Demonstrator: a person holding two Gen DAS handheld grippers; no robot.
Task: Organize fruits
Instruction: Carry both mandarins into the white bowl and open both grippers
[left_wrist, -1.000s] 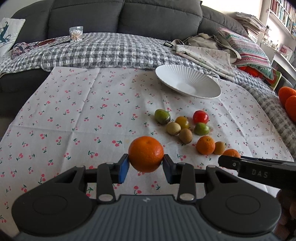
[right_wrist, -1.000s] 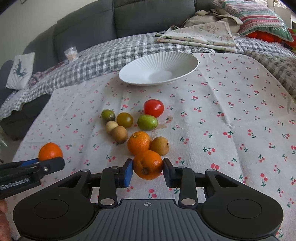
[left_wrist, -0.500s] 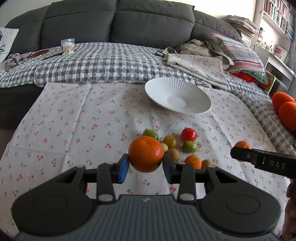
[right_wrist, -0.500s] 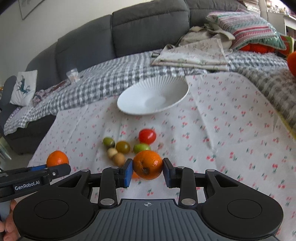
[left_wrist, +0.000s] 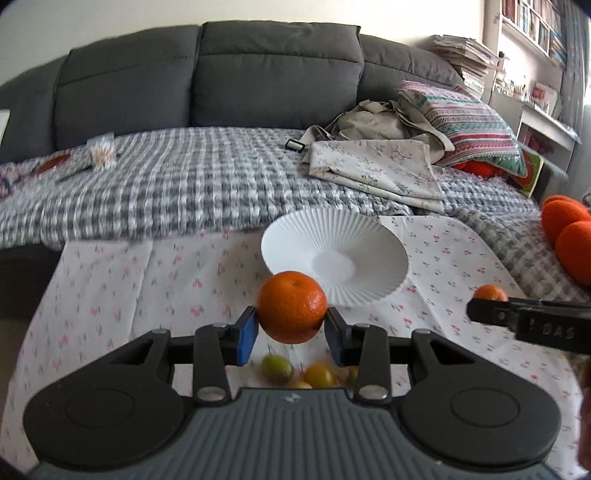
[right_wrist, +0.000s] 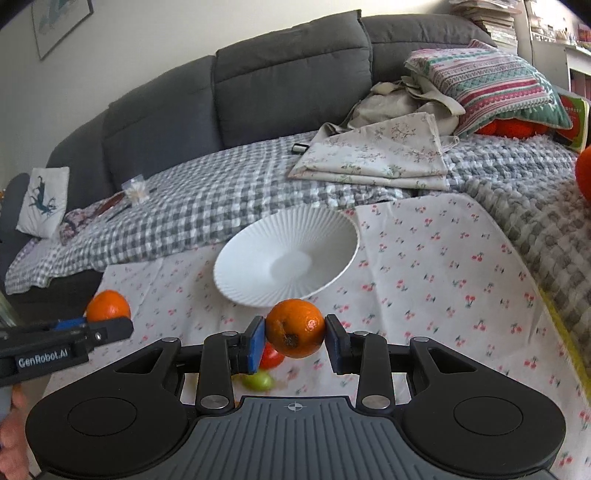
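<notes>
Grippers (left_wrist: 291, 328) over cherry-print cloth (left_wrist: 443, 258), grey sofa (left_wrist: 273, 74)

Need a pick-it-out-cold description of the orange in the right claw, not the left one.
Start at the white ribbed bowl on the cherry-print tablecloth; in the right wrist view, just in front of its near rim an orange is pinched in the right claw. Unlike the clean-skinned orange in the left claw, this one shows a dark brown scar.
</notes>
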